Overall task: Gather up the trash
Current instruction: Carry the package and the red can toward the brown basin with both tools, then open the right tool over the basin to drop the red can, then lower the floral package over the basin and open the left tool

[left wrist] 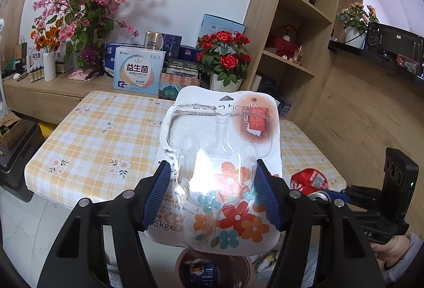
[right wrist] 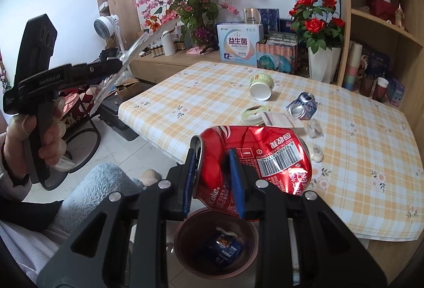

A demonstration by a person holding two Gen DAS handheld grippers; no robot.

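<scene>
- left gripper (left wrist: 212,192): jaws clamped on clear plastic floral-print blister pack (left wrist: 222,155)
- right gripper (right wrist: 213,179): jaws pinch crushed red Coke can (right wrist: 254,163), above round brown bin (right wrist: 185,243)

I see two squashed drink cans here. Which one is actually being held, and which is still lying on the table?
The red Coke can is clamped in the right hand-held gripper, above the bin. The blue-and-silver can lies on the table.

The lower rim of the brown bin (left wrist: 182,261) is cut off below the left fingers (left wrist: 156,192). Much of the table (left wrist: 87,129) beyond them is hidden by the blister pack (left wrist: 222,169). The blue wrapper's (right wrist: 225,251) print, under the right fingers (right wrist: 235,179), is blurred.
</scene>
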